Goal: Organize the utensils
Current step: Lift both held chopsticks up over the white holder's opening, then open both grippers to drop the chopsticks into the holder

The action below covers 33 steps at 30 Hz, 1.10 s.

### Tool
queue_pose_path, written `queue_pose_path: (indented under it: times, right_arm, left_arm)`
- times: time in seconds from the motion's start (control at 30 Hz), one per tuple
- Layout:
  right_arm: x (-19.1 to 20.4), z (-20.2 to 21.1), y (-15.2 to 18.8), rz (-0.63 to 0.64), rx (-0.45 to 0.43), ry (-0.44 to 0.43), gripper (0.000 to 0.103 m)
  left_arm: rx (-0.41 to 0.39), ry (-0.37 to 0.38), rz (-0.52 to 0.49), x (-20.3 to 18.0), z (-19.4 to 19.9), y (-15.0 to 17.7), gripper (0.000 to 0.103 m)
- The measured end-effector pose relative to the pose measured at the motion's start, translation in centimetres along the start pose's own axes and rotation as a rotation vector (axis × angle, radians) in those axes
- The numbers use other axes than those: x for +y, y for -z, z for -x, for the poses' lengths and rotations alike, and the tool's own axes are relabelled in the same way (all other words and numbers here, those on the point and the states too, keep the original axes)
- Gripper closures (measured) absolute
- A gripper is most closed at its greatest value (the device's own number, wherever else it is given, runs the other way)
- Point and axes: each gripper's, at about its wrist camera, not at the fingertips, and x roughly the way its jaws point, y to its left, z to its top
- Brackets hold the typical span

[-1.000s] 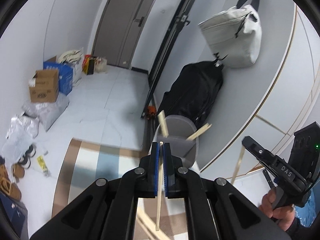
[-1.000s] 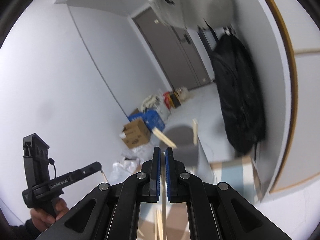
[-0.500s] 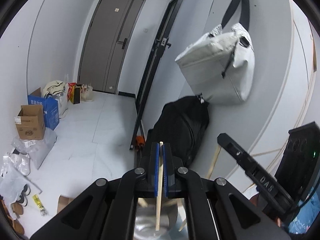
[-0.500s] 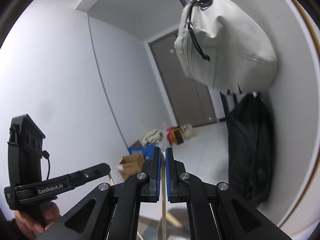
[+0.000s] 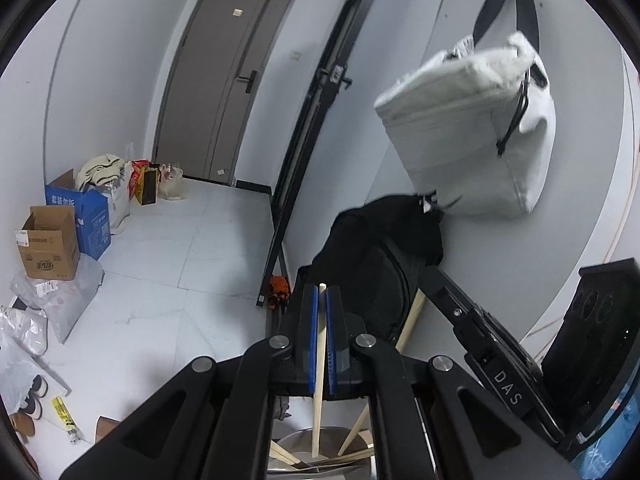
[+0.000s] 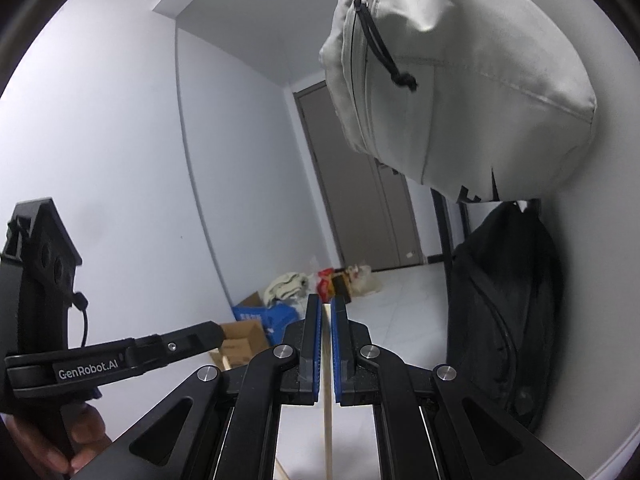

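Raised both since a second ago: left gripper clamped on a chopstick above the holder, right gripper clamped on another chopstick.

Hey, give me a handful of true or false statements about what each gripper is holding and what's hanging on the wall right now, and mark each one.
1. The left gripper is clamped on a thin pale wooden chopstick. True.
2. The right gripper stands wide open with nothing in it. False: its blue pads are closed on a second pale wooden chopstick.
3. A light grey fabric bag hangs on the wall above a black backpack. True.
4. The round metal container below the left gripper holds only spoons. False: several wooden chopsticks lean in it.
5. The grey door at the end of the hallway is wide open. False: it is shut.
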Motion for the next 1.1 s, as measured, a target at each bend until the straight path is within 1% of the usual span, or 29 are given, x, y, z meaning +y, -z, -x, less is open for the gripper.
queue_pose_path:
  times: [0.13,0.23,0.37,0.57,0.6,0.67,0.7,0.77,0.93,1.07,1.1]
  right_arm:
    - [0.3,-0.3,1.1,0.036,-0.012,-0.001,0.099]
    - [0.7,-0.3,1.8,0.056,-0.018,-0.020,0.099]
    - [0.8,-0.1,2.7,0.084,-0.015,-0.037,0.099]
    - [0.2,0.5,4.0,0.068,0.014,-0.043,0.099]
    - [0.0,0.8,4.3,0.053,0.027,-0.057,0.099]
    - [-0.4,1.1,4.7,0.031,0.060,-0.081,0.099]
    - [-0.6,1.3,4.9,0.038,0.071,-0.073,0.099]
    - [-0.9,1.8,5.1,0.028,0.090,-0.093,0.099]
    - [-0.9,2.5,6.0,0.027,0.153,-0.108,0.098]
    - [-0.9,2.9,7.1,-0.009,0.213,-0.126,0.095]
    - [-0.9,3.1,7.3,-0.028,0.230,-0.126,0.095]
  left_arm:
    - [0.000,0.005,-0.033,-0.2,-0.6,0.9,0.103]
    - [-0.017,0.051,-0.039,-0.2,-0.5,1.3,0.103]
    - [-0.020,0.079,-0.045,-0.1,-0.5,1.7,0.103]
    - [0.016,0.095,-0.053,-0.1,-1.1,2.5,0.103]
    - [0.025,0.108,-0.050,0.0,-1.5,2.6,0.103]
    - [0.049,0.162,-0.033,0.2,-1.5,2.9,0.103]
    - [0.053,0.177,-0.033,0.3,-1.3,3.0,0.103]
    - [0.067,0.204,-0.037,0.5,-1.1,3.3,0.103]
    - [0.113,0.217,-0.057,-0.2,-1.3,4.2,0.103]
    - [0.182,0.242,-0.092,-1.0,-1.8,5.1,0.103]
    - [0.211,0.251,-0.091,-1.0,-1.9,5.3,0.103]
